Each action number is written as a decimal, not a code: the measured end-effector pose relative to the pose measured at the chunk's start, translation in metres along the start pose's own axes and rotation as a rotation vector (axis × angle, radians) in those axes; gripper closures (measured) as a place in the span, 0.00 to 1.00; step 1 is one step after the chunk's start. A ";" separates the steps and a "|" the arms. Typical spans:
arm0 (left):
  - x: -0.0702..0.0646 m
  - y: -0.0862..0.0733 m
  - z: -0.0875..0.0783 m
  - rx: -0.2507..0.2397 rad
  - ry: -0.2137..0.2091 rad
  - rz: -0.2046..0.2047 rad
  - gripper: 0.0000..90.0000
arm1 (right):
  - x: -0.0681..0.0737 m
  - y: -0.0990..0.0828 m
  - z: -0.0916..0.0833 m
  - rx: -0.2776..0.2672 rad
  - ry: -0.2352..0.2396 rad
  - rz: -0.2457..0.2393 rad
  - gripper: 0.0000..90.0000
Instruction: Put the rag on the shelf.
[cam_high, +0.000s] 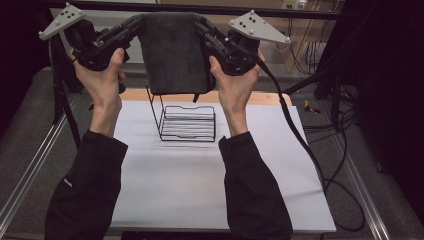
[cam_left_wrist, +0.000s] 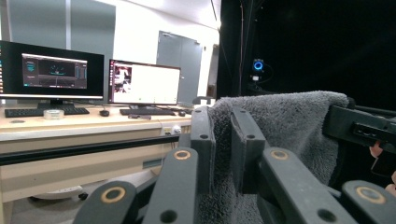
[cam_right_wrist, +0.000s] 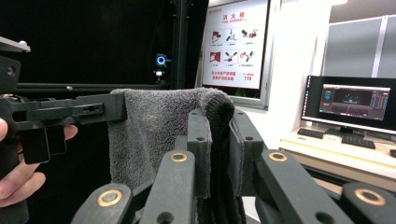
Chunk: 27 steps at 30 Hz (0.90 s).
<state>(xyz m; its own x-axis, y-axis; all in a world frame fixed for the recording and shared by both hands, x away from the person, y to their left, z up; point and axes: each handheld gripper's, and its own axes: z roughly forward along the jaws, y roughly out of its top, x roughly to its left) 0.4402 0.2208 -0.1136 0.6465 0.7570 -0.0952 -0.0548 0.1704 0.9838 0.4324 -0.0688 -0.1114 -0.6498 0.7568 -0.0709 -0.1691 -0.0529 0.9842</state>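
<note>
Hanging free, your towel dangles lengthwise downward, top edge stretched between left gripper and right gripper (both clamped on corners), rack well below.

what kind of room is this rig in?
Most likely a lab or office workspace set up for recording: desk monitors and a keyboard, a camera on the dark frame, a safety poster, loose cables beside the table.

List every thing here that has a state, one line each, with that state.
Dark grey terry towel: folded, held up in the air by its two top corners, hanging above the rack.
Black wire rack: upright on the table, nothing on it.
White table: bearing the rack.
Left gripper: shut on the towel's left corner.
Right gripper: shut on the towel's right corner.
</note>
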 end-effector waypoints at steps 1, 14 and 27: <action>0.001 0.001 0.001 -0.002 0.000 0.002 0.90 | -0.001 0.001 0.001 0.003 -0.002 -0.006 0.90; 0.015 0.015 0.017 -0.016 0.011 -0.035 0.90 | -0.011 0.015 0.023 0.006 -0.020 -0.017 0.90; 0.032 0.019 0.037 0.003 0.043 -0.048 0.90 | -0.025 0.015 0.047 0.023 -0.024 -0.026 0.90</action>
<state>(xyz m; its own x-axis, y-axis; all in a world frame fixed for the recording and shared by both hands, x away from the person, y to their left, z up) 0.4874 0.2250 -0.0919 0.6154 0.7742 -0.1482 -0.0221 0.2048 0.9786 0.4807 -0.0581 -0.0873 -0.6272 0.7733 -0.0925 -0.1682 -0.0186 0.9856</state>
